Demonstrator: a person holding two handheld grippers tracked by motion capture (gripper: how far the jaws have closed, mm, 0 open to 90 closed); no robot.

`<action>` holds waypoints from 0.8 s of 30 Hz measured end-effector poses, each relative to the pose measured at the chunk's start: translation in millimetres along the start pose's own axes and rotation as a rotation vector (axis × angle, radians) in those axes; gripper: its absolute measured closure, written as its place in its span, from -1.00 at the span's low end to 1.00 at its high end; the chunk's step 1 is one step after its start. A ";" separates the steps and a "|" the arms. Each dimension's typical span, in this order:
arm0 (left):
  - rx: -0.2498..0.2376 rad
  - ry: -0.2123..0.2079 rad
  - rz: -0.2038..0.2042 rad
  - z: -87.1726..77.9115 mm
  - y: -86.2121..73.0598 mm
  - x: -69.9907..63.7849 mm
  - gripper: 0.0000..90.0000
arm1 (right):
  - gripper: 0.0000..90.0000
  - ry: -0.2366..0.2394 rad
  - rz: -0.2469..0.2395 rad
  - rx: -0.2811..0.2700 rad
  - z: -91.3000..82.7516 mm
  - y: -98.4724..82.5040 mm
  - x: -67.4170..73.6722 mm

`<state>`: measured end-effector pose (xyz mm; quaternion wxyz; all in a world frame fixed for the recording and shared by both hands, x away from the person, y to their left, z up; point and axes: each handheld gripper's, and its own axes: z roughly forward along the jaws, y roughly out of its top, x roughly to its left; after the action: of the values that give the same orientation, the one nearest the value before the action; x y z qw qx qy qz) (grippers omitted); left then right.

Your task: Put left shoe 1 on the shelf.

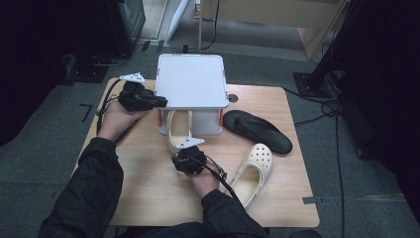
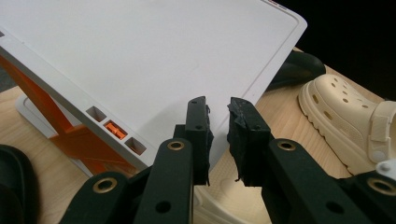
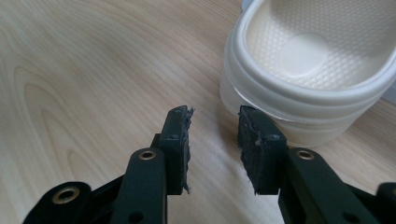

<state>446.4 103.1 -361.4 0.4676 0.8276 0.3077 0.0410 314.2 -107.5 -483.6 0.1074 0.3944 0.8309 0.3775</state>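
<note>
Two grippers point(image 1: 159, 102) point(image 1: 182, 159) — two cream clogs point(image 1: 253, 171) point(image 1: 179, 130)

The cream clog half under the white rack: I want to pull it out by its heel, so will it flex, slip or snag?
The cream clog looks like thick moulded foam, so probably light and slightly springy. Its heel rim is smooth and rounded, so pads may slip unless they pinch its wall. It lies flat under the white rack, so it should slide on the table.

Black sleeves point(image 1: 89, 193), black hand-held grippers with brass-ringed screw holes point(image 2: 105, 185).
</note>
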 end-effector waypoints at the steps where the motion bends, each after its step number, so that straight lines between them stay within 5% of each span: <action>1: -0.001 0.000 -0.001 0.0 -0.1 0.0 0.74 | 0.44 0.003 0.002 -0.008 1.8 1.4 -0.6; 24: -0.006 -0.014 -0.012 -0.7 -1.3 0.8 0.76 | 0.39 -0.010 -0.003 -0.025 31.5 31.7 -18.6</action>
<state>446.1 104.5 -362.2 0.4727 0.8246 0.3091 0.0332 359.8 -91.3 -485.0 0.1171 0.3937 0.8260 0.3859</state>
